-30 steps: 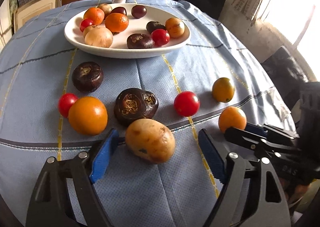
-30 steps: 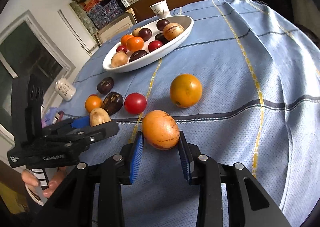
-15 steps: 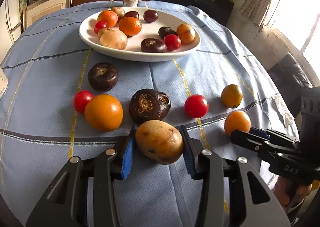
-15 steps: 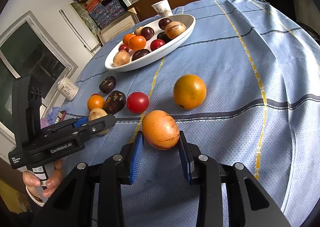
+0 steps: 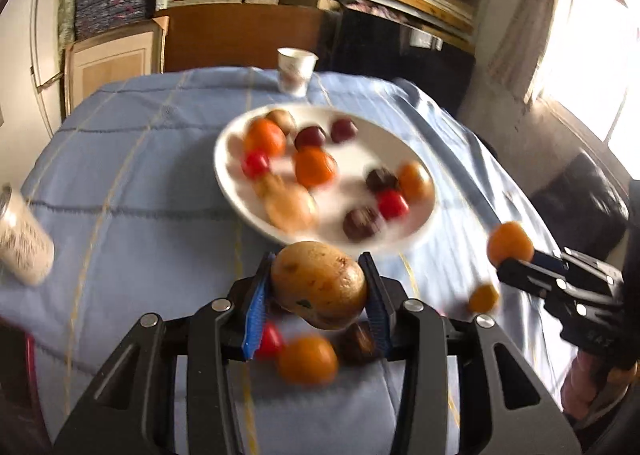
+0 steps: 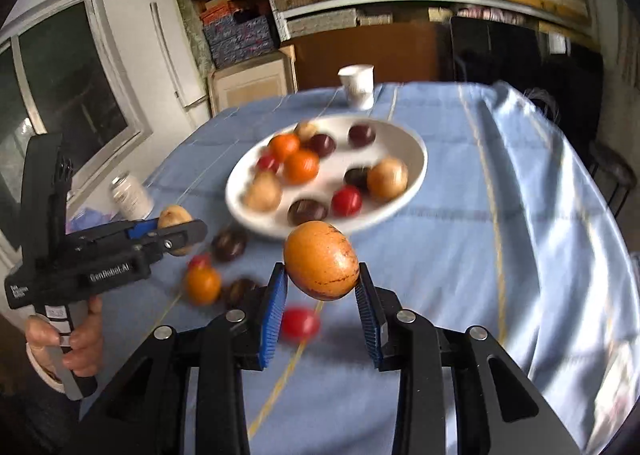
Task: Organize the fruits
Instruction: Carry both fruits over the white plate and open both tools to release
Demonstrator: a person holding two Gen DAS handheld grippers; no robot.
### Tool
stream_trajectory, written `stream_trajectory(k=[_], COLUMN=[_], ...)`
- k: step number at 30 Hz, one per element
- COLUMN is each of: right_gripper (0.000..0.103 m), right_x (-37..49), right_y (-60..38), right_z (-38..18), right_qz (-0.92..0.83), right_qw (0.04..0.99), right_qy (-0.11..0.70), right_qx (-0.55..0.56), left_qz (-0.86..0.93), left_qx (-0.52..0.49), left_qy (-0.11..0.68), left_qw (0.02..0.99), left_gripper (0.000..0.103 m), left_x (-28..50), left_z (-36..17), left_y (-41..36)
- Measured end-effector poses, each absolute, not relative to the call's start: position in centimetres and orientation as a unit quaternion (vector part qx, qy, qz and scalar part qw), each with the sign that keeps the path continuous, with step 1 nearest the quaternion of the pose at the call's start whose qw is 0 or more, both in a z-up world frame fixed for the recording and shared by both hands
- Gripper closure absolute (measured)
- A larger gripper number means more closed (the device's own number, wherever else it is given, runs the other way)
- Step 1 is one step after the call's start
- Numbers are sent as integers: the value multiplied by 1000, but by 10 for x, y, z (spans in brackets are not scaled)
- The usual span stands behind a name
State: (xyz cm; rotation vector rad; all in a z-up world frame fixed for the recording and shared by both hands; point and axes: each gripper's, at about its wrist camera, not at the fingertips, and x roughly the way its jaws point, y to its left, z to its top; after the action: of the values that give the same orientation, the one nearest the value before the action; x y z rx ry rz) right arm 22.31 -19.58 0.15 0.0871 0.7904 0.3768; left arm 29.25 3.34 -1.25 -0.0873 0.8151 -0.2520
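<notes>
My left gripper (image 5: pixel 318 287) is shut on a tan, speckled fruit (image 5: pixel 320 283) and holds it in the air above the blue tablecloth, short of the white plate (image 5: pixel 228 179). My right gripper (image 6: pixel 321 287) is shut on an orange fruit (image 6: pixel 321 265) with dark streaks, also lifted. The plate (image 6: pixel 412 159) holds several orange, red, dark and tan fruits. Loose fruits lie on the cloth below: an orange one (image 5: pixel 307 361), a red one (image 5: pixel 270 339), a dark one (image 5: pixel 358 341). The right gripper with its fruit (image 5: pixel 510 243) shows in the left wrist view; the left gripper (image 6: pixel 176 229) shows in the right wrist view.
A paper cup (image 5: pixel 296 71) stands behind the plate. A white can (image 5: pixel 22 235) stands at the table's left edge. More loose fruits lie on the cloth (image 6: pixel 520 255): red (image 6: pixel 300 321), orange (image 6: pixel 203 285), dark (image 6: pixel 229 245). Shelves and boxes fill the back wall.
Both grippers have risen off the cloth with their fruits and moved toward the plate. The left gripper closed on the tan fruit about a second ago. The views are motion-blurred.
</notes>
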Motion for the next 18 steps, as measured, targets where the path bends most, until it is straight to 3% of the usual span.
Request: stream_trajectory(k=[5,10,18], right_gripper=[68,68,67], right_x=[258,281,329], right_y=[-191,-178,-167], right_z=[-5,9,-21], right_qz=[192,184,169], right_qw=[888,907,908], right_qy=[413,379,380], right_qx=[58,3,35], left_qz=[-99,-83,-49], left_qx=[-37,-36,-19], left_qy=[404,407,411], left_qw=[908,909,910], left_gripper=[62,62,61], left_x=[343,375,394], left_z=[-16,-22,-34], left_y=[36,33,26])
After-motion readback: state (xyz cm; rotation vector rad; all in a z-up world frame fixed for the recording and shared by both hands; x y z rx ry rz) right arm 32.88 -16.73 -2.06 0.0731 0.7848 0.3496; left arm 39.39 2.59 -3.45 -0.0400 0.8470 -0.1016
